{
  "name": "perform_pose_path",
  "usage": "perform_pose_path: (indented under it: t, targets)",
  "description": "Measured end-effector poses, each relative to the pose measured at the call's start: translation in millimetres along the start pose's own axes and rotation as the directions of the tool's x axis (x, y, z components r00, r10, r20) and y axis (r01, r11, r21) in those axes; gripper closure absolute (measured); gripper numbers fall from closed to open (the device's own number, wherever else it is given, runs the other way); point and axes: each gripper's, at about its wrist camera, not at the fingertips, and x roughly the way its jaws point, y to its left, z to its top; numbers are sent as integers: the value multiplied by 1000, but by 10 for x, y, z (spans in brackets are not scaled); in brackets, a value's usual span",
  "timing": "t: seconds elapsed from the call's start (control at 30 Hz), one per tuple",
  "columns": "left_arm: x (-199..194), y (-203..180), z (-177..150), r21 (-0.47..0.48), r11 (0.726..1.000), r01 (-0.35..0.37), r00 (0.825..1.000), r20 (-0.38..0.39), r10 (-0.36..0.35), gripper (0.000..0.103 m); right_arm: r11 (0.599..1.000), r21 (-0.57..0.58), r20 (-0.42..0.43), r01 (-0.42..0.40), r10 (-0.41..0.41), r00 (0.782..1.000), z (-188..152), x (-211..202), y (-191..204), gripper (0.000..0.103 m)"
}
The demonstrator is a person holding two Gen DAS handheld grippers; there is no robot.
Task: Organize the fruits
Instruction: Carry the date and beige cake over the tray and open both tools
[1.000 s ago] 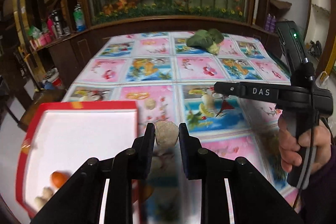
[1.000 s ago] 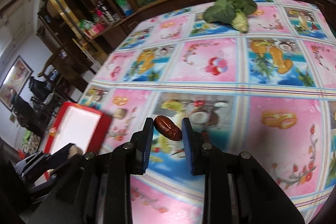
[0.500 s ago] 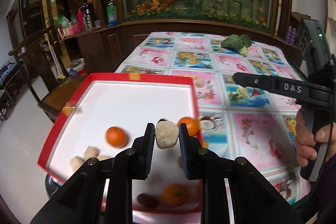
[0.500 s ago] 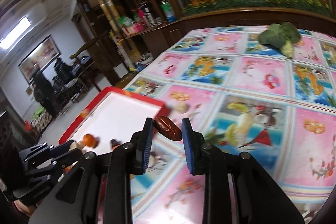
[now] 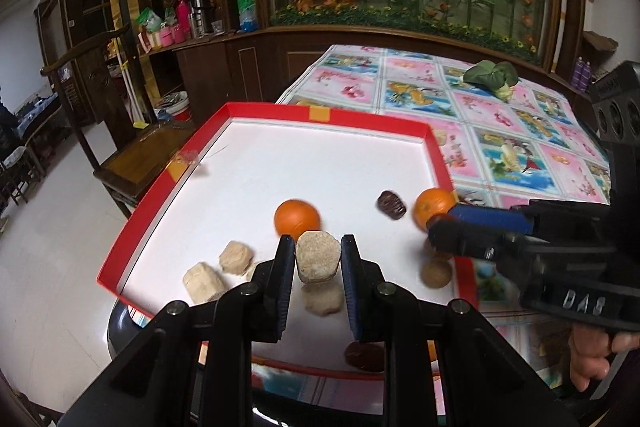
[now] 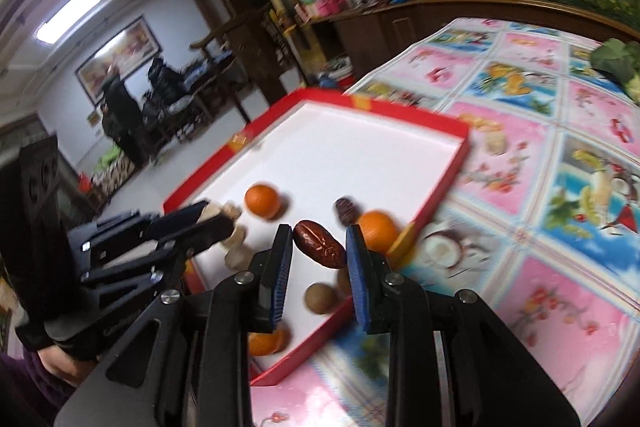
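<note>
A second ago both claws hung over the patterned cloth; now both are above the red-rimmed tray (image 5: 434,147), which fills each view. The left claw (image 5: 318,259) pinches a beige cake (image 5: 318,261) over the tray's near part, and the right claw (image 6: 320,253) pinches a brown date (image 6: 320,249) near the tray's right rim. In the tray lie two oranges (image 5: 298,219), a dark date (image 5: 392,205), more beige cakes (image 5: 236,257) and what looks like a round brown fruit (image 6: 320,299), blurred. A leafy vegetable (image 5: 492,77) sits well apart at the far end of the counter (image 5: 520,131). The right claw's fingers cross in front of the right-hand orange in the left view.
</note>
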Motion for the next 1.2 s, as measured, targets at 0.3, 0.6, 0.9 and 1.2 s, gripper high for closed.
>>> perform_pose_path:
  t: [0.3, 0.6, 0.9, 1.2]
  targets:
    - [57, 55, -36, 1, 1000, -24, 1000, -7, 24, 81, 997, -83, -43, 1, -4, 999, -131, 136, 148, 73]
    - [160, 33, -87, 15, 999, -36, 998, -45, 37, 81, 996, -84, -76, -34, 27, 997, -151, 162, 160, 73]
    - [148, 18, -93, 25, 998, -58, 998, -38, 59, 80, 995, -97, -84, -35, 27, 996, -155, 181, 188, 72]
    - [138, 13, -100, 31, 994, -104, 994, -34, 105, 64, 994, -106, -88, -35, 25, 996, -151, 181, 193, 72]
